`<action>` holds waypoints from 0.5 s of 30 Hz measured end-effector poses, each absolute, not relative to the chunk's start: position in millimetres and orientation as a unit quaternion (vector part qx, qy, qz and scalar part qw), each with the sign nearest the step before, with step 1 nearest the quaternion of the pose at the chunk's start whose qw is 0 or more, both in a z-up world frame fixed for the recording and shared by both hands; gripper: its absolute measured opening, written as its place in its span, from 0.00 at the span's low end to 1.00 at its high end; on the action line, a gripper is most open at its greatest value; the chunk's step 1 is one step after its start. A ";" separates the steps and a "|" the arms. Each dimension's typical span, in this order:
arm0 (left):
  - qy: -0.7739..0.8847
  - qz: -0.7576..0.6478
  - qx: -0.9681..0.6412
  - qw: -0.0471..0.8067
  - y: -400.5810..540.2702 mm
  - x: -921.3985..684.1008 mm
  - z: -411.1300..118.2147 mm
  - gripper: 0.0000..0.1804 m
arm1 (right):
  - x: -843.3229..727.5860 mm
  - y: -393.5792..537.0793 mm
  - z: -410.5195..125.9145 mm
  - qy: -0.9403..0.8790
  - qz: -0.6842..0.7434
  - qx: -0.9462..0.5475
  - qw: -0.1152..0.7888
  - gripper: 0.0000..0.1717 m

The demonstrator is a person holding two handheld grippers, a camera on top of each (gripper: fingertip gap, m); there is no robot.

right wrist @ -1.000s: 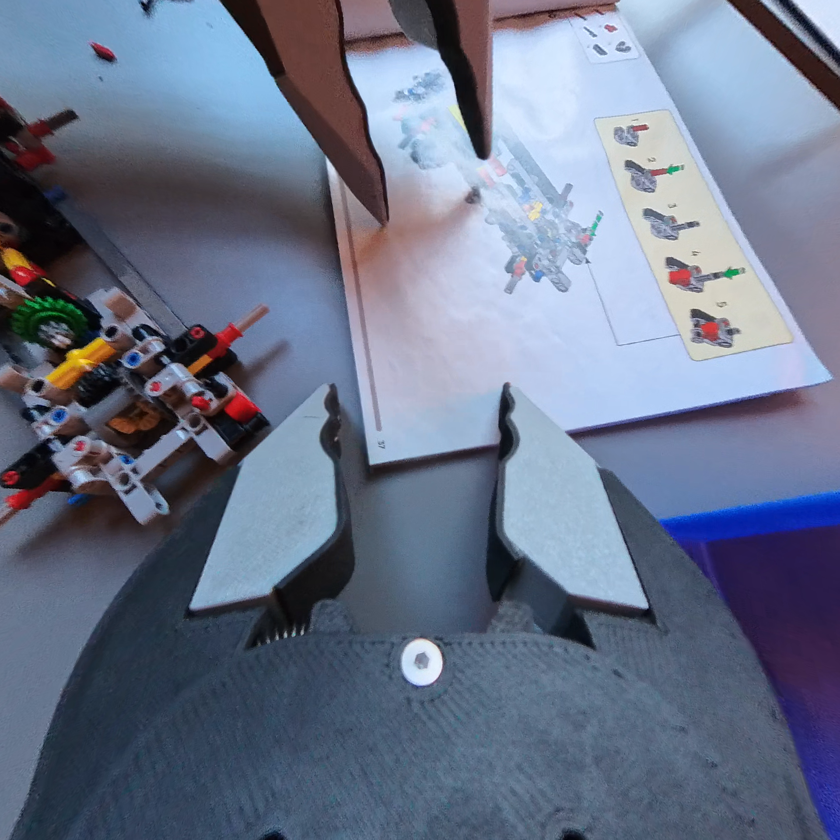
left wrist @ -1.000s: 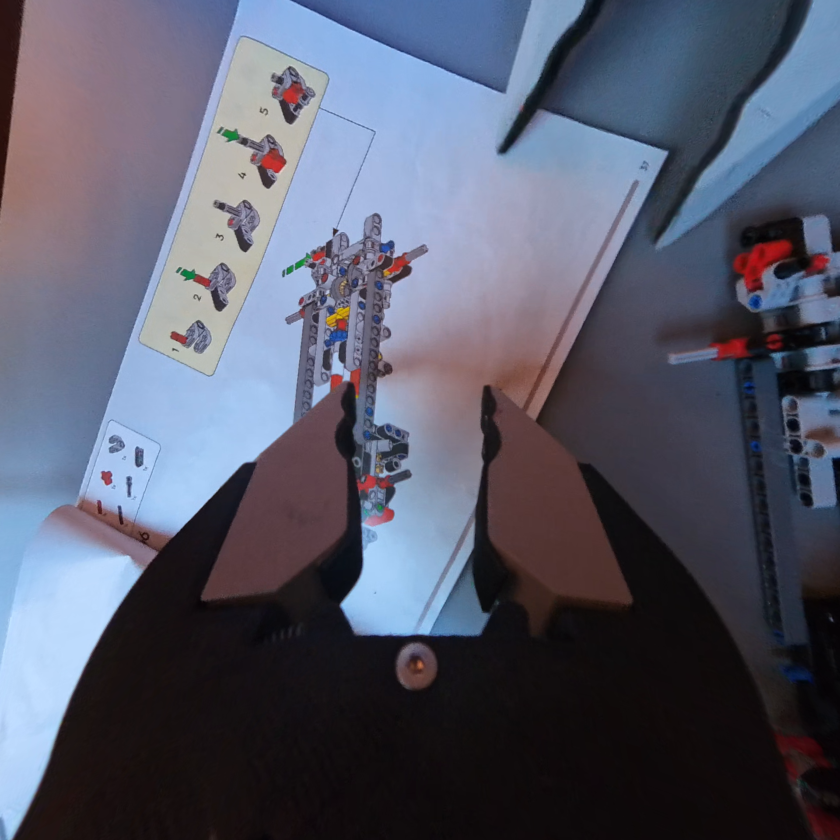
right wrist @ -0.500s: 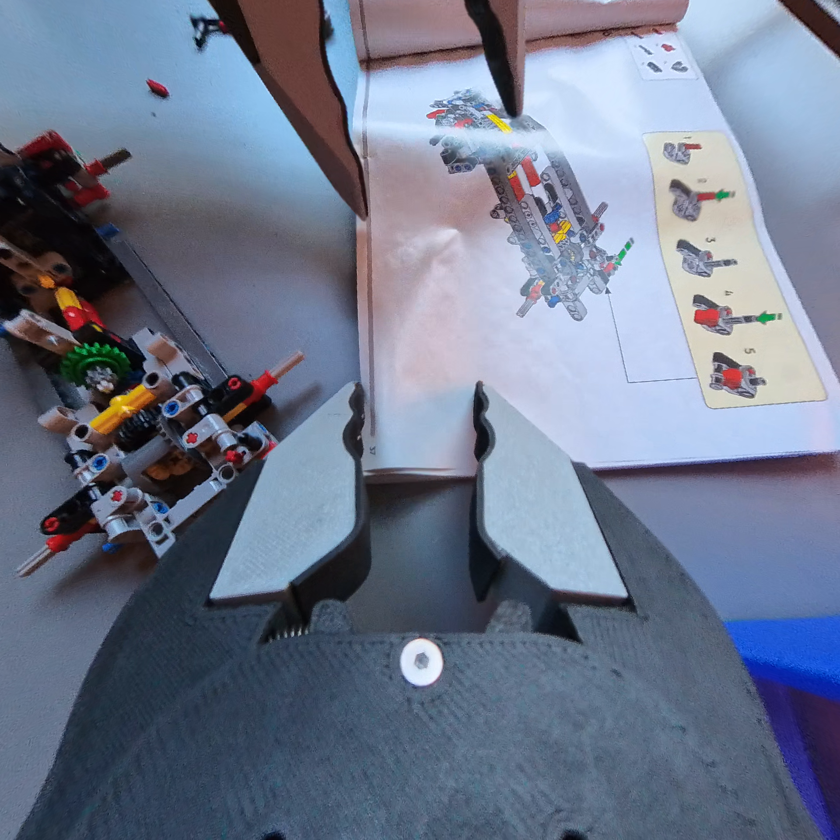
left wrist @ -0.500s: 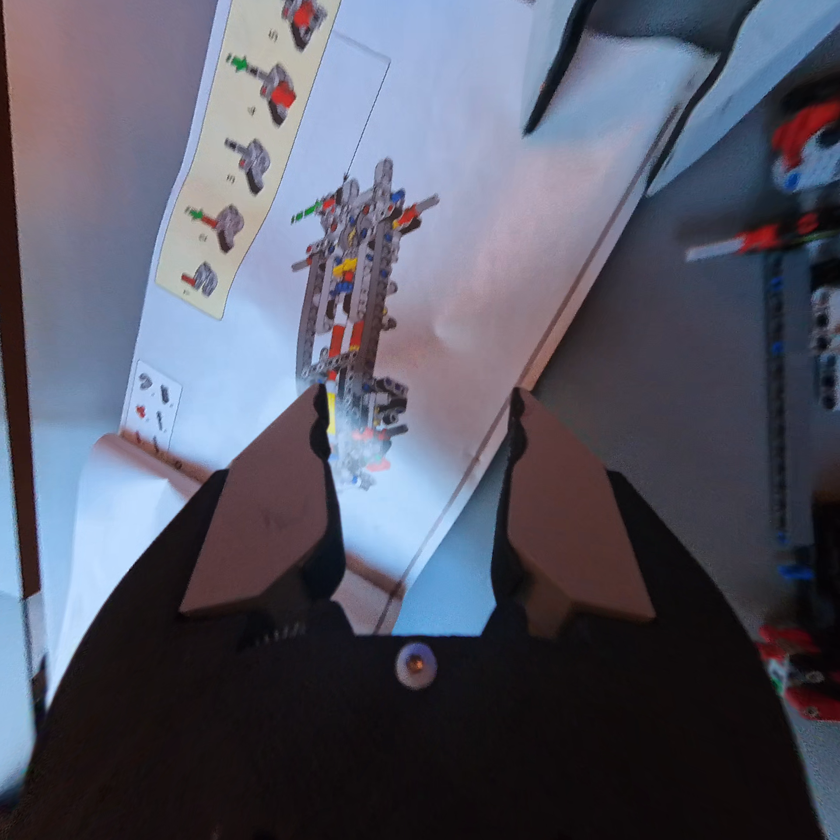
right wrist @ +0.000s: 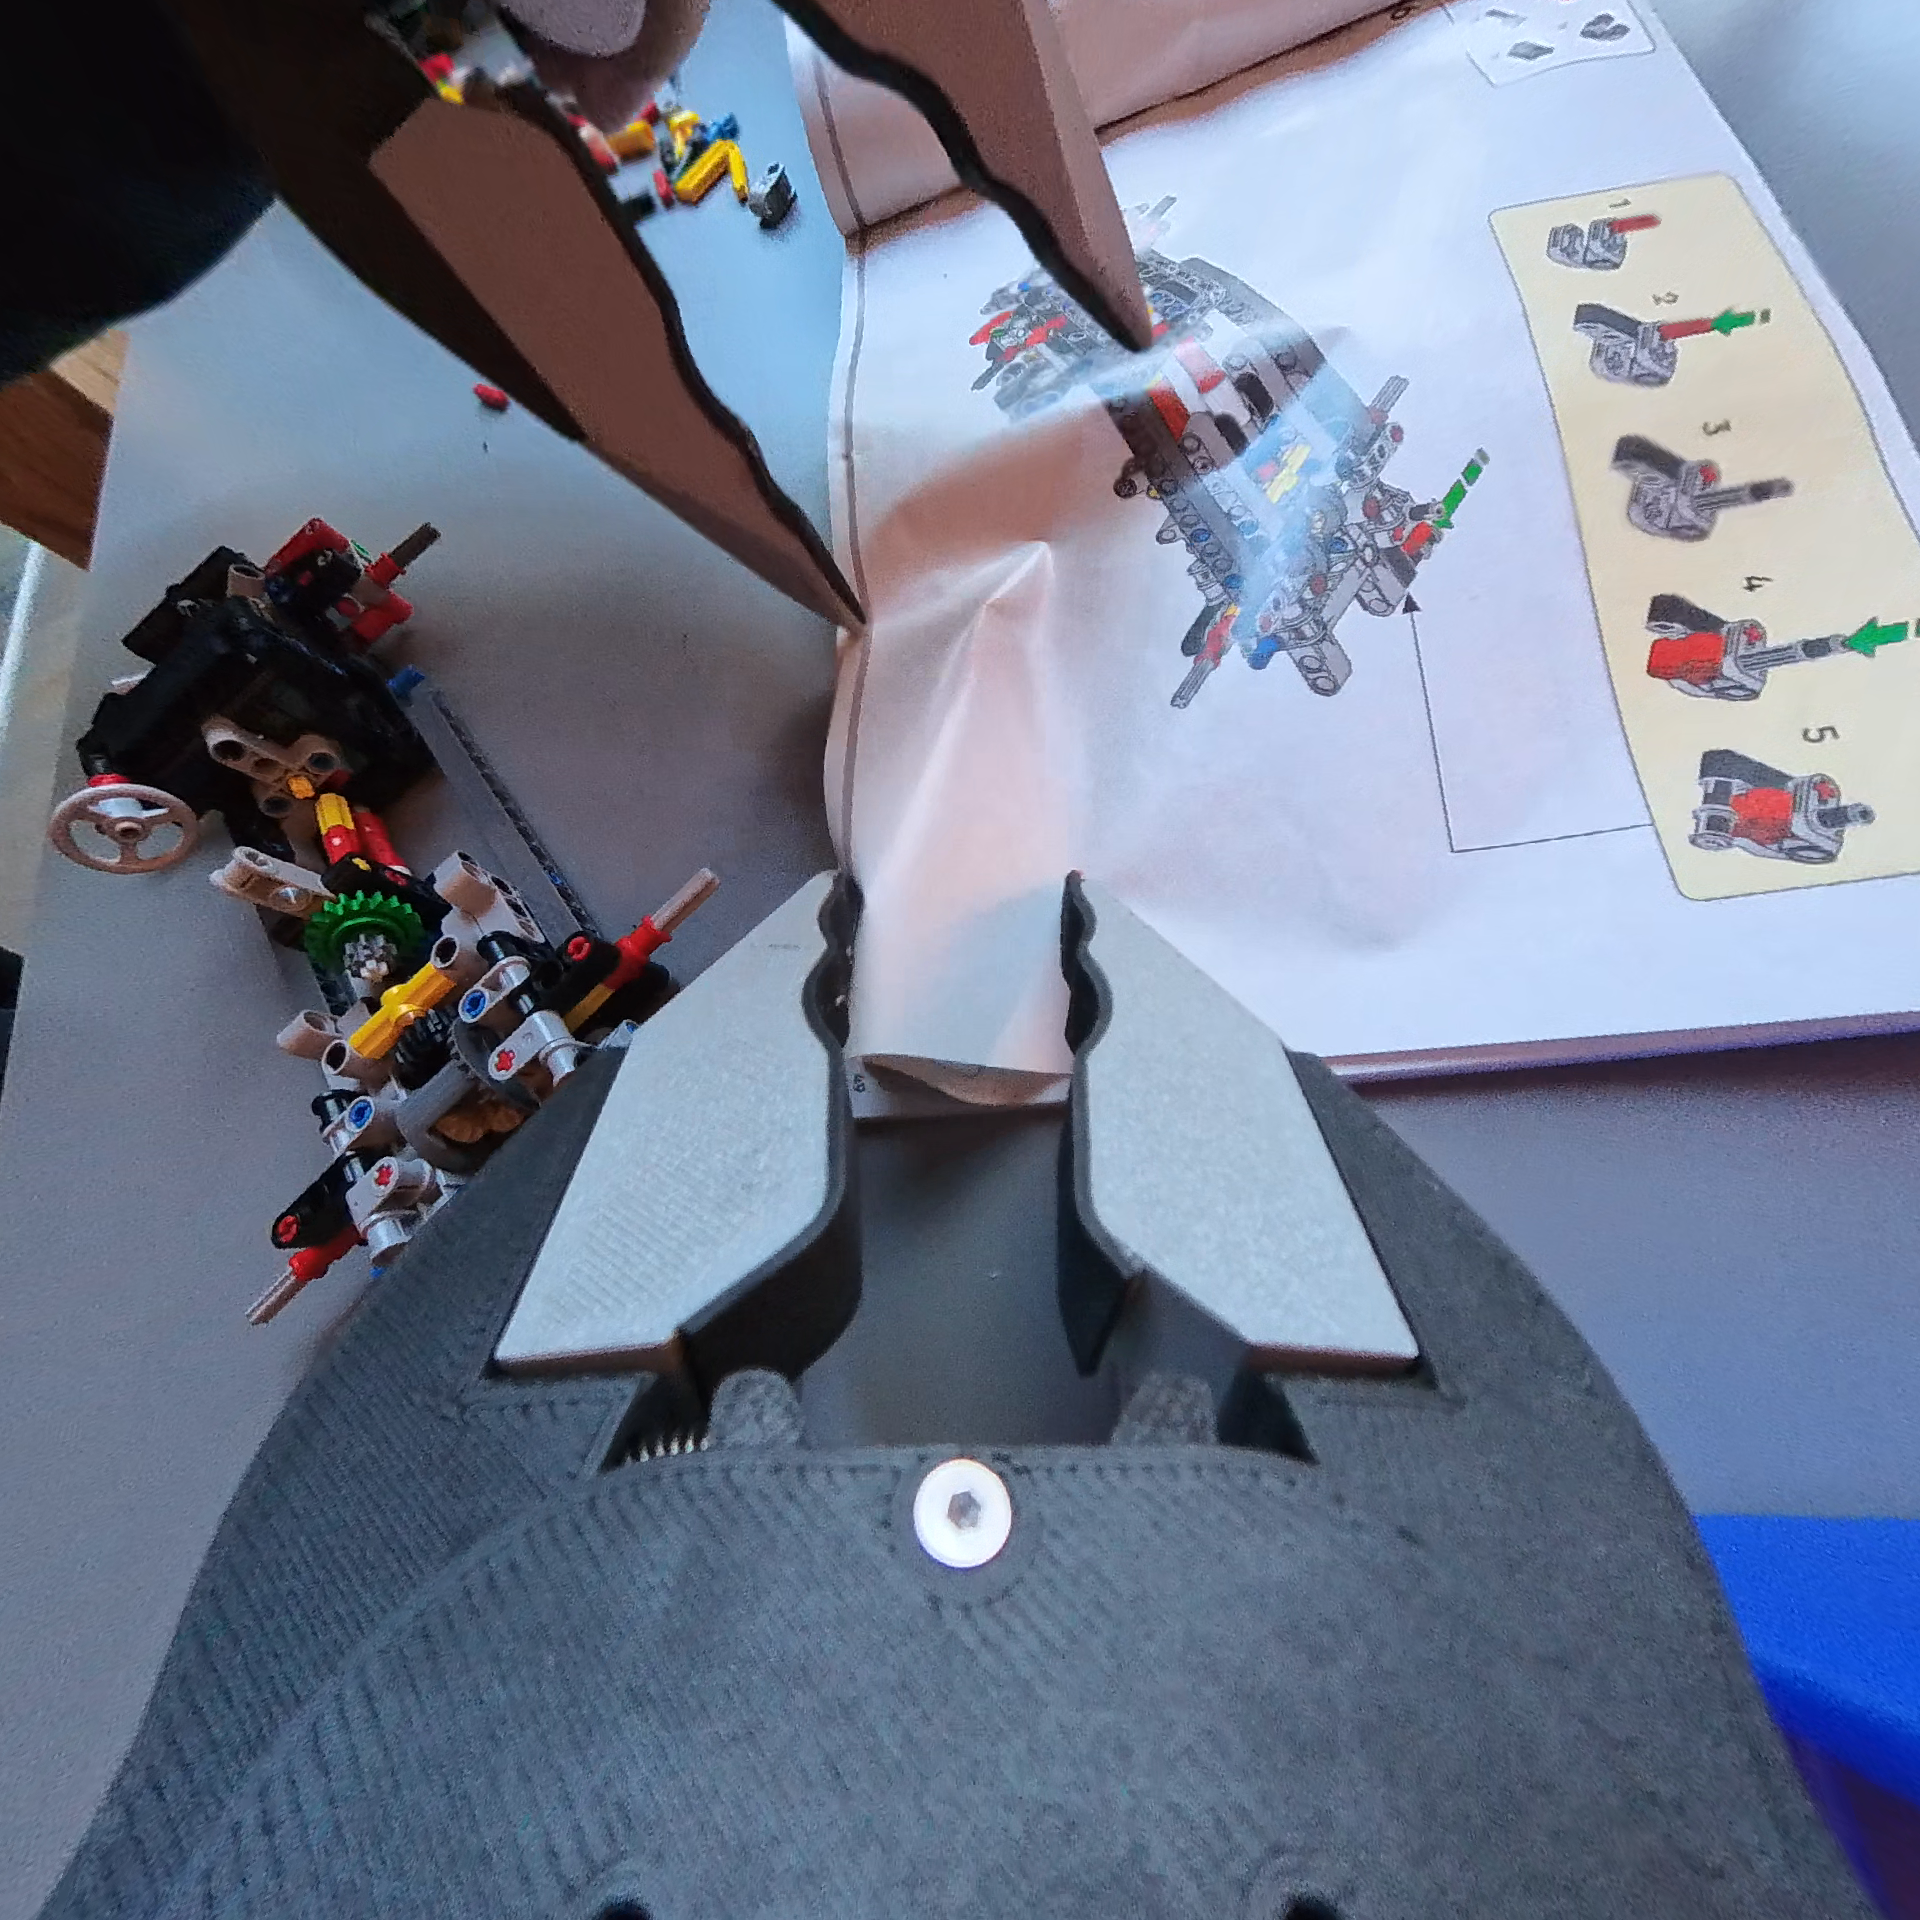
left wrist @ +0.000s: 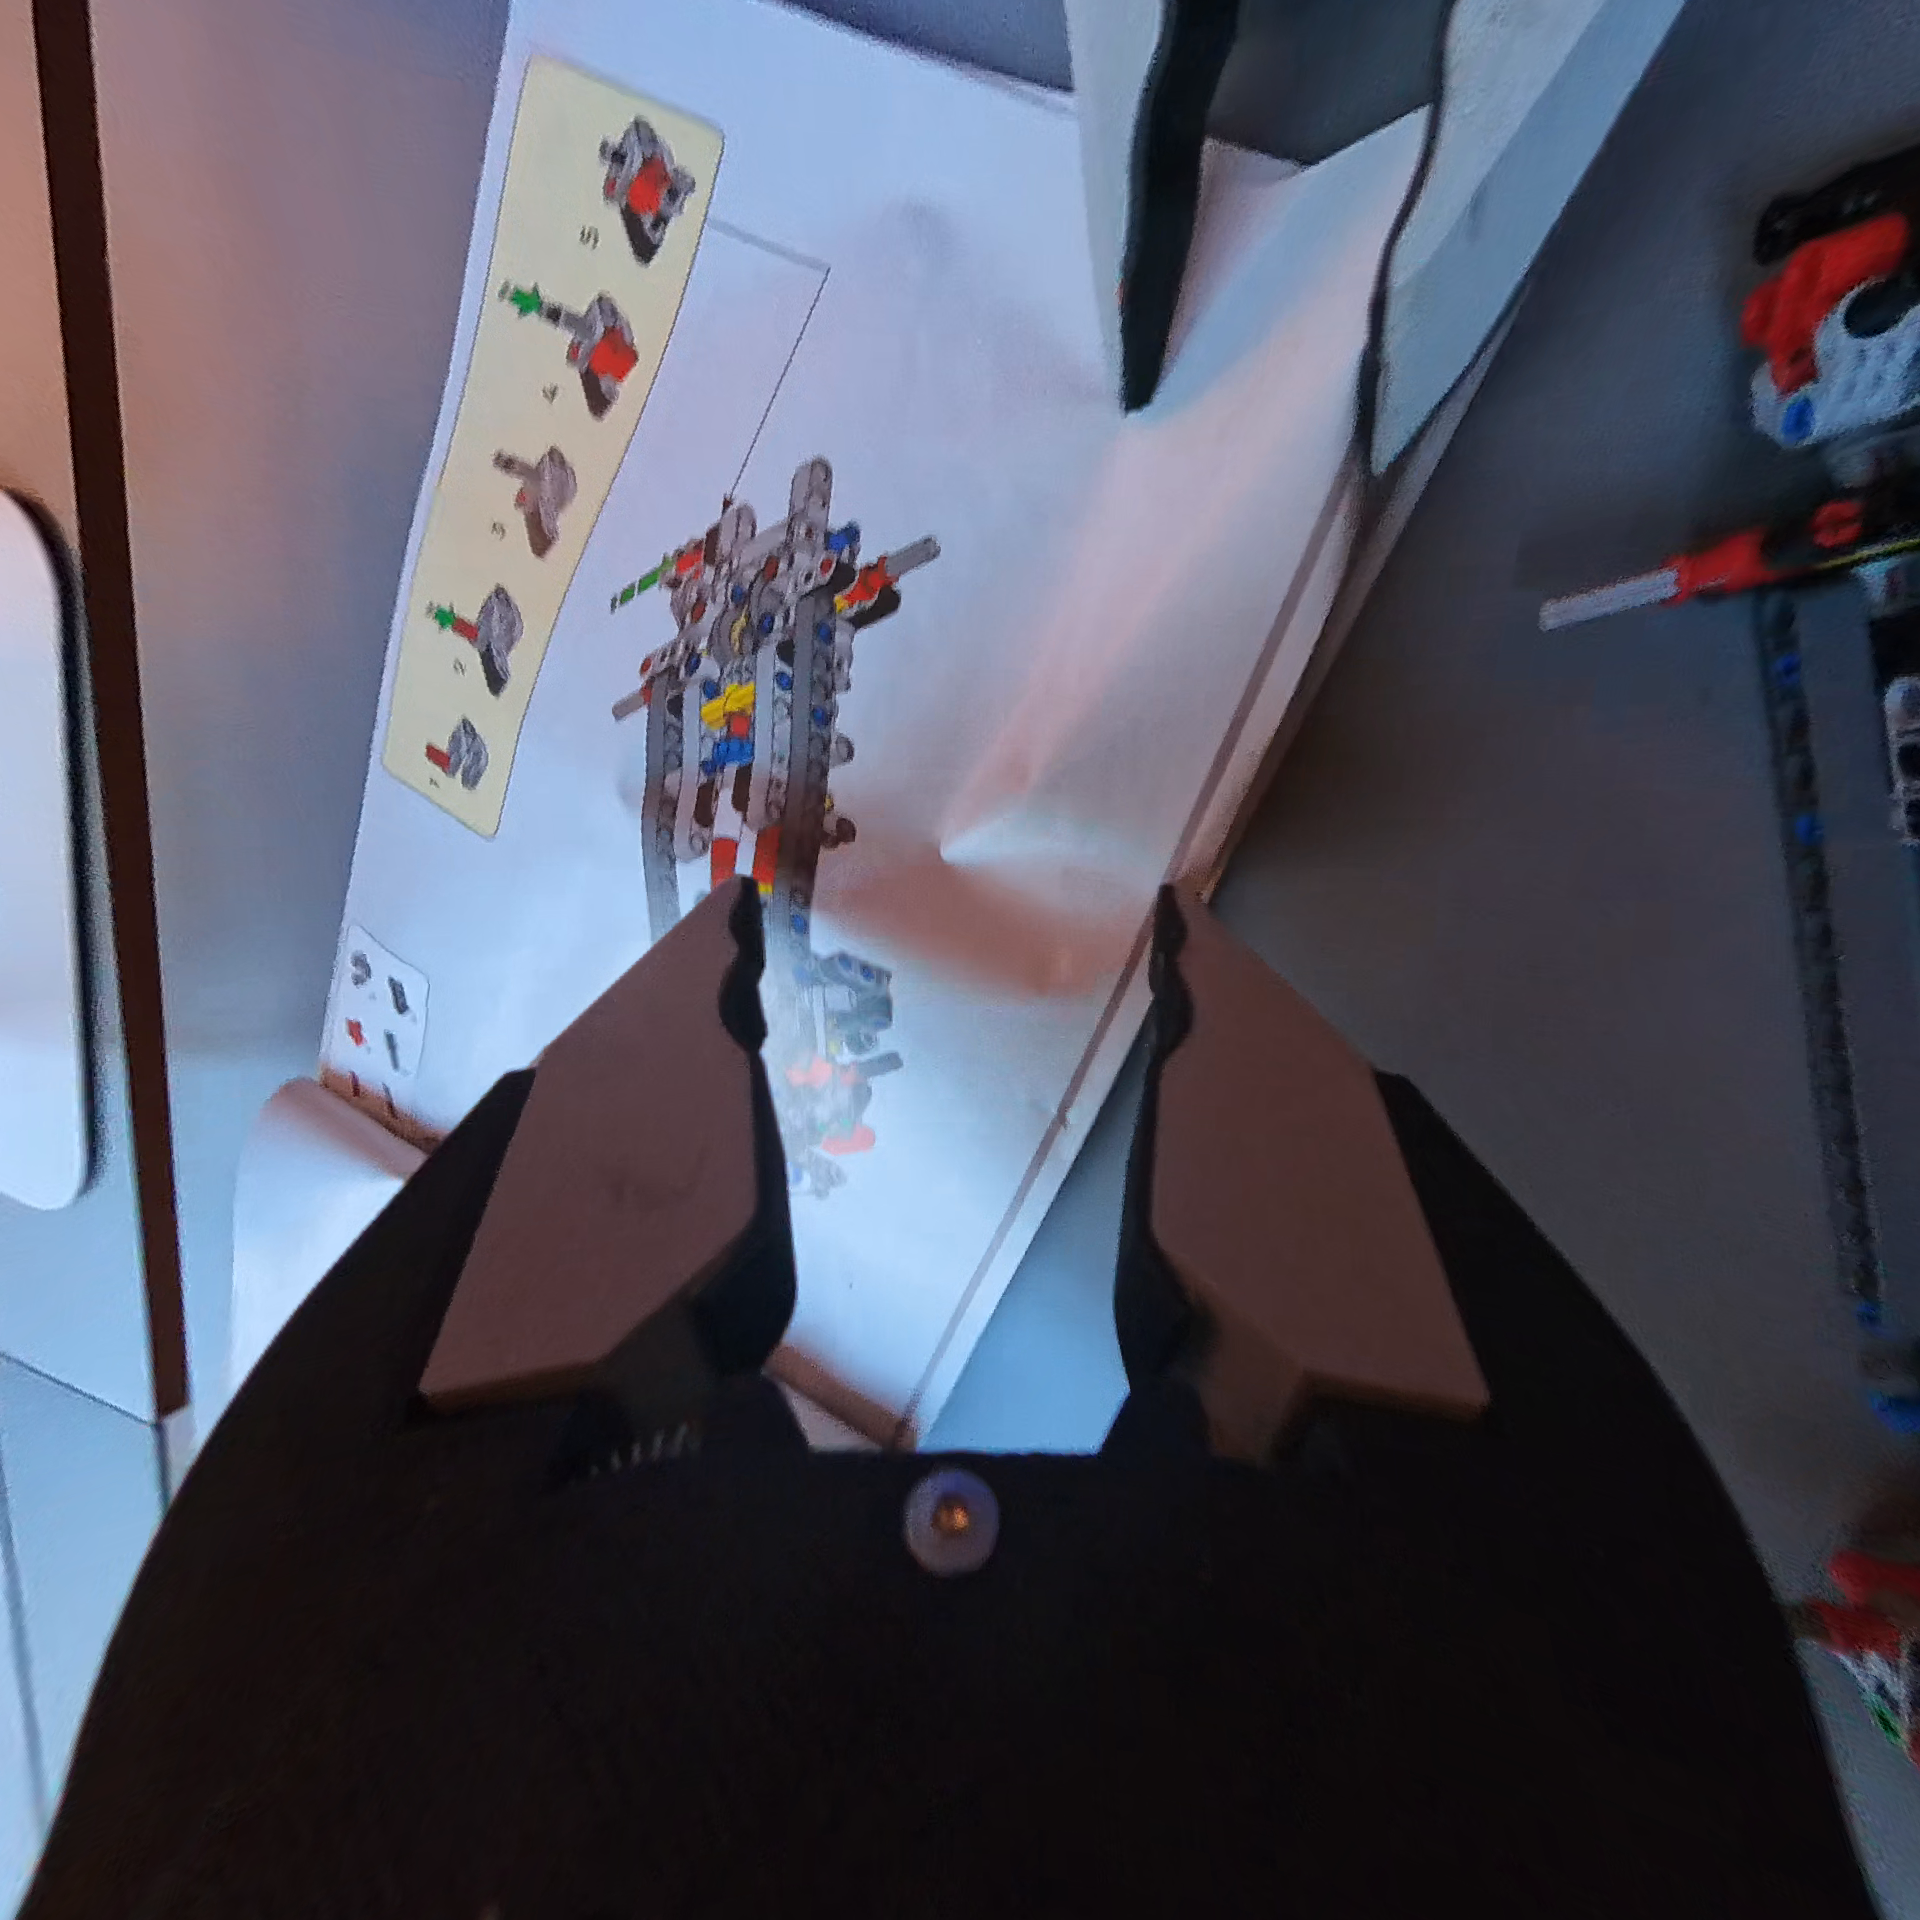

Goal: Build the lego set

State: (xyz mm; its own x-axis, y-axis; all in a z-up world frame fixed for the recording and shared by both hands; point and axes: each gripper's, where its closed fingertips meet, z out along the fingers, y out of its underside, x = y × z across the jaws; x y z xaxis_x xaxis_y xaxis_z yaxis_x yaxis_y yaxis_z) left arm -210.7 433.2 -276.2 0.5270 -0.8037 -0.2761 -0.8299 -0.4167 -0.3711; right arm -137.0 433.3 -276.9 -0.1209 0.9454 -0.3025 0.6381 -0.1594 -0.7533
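Where the left tongs (left wrist: 956, 899) are: up over the open picture booklet (left wrist: 987, 416), not touching it.
Left tongs: wide open, with nothing in them.
Right tongs (right wrist: 958, 888): about half open, at the near corner of the booklet.
Top page (right wrist: 956, 997): its corner is humped up between the two pads (both pads touch the paper).
Booklet: flat on the grey counter (right wrist: 623, 623), apart from that lifted corner.
Brick model (right wrist: 416, 987): lies on the counter, just left of the right tongs.
Loose bricks (right wrist: 696, 166): a small pile far back on the counter.
Blue box (right wrist: 1829, 1621): by the right tongs, on the right.
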 end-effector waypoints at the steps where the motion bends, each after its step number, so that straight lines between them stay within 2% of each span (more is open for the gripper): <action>1: 0.491 0.037 -0.835 0.244 436.0 -208.7 -274.8 0.41 | -137.1 433.6 -277.0 -0.620 0.418 -0.638 0.183 0.22; 15: 0.497 0.007 -0.824 0.274 439.2 -184.2 -258.5 0.42 | -136.4 434.7 -276.8 -0.611 0.430 -0.643 0.169 0.19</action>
State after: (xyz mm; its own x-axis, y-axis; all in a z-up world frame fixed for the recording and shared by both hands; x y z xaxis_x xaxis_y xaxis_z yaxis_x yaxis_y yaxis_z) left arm -184.2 439.2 -258.5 0.5066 -0.8145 -0.2827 -0.8216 -0.3568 -0.4446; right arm -136.4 434.7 -276.8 -0.1159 0.9311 -0.3460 0.6408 -0.1961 -0.7422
